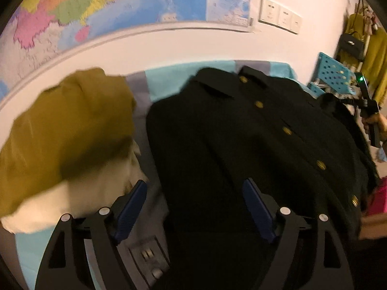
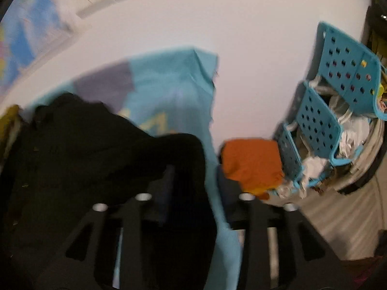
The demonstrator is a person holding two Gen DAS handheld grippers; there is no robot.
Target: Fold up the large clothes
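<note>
A black coat (image 1: pixel 229 133) with gold buttons lies front up on a light blue sheet (image 1: pixel 169 79), collar toward the wall. My left gripper (image 1: pixel 197 193) hovers open over the coat's lower left part, its blue pads (image 1: pixel 135 205) wide apart and nothing pinched. In the right wrist view, which is blurred, the coat's (image 2: pixel 96 149) sleeve reaches to the sheet's (image 2: pixel 169 84) right edge. My right gripper (image 2: pixel 197 188) stands partly open with black sleeve cloth between the jaws, and a strip of sheet shows beside the right finger.
An olive-yellow garment (image 1: pixel 67 125) lies on a cream one (image 1: pixel 72 205) left of the coat. Blue perforated baskets (image 2: pixel 314 120) with laundry stand at the right, an orange cloth (image 2: pixel 251 162) beside them. A map (image 1: pixel 121 0) hangs on the wall behind.
</note>
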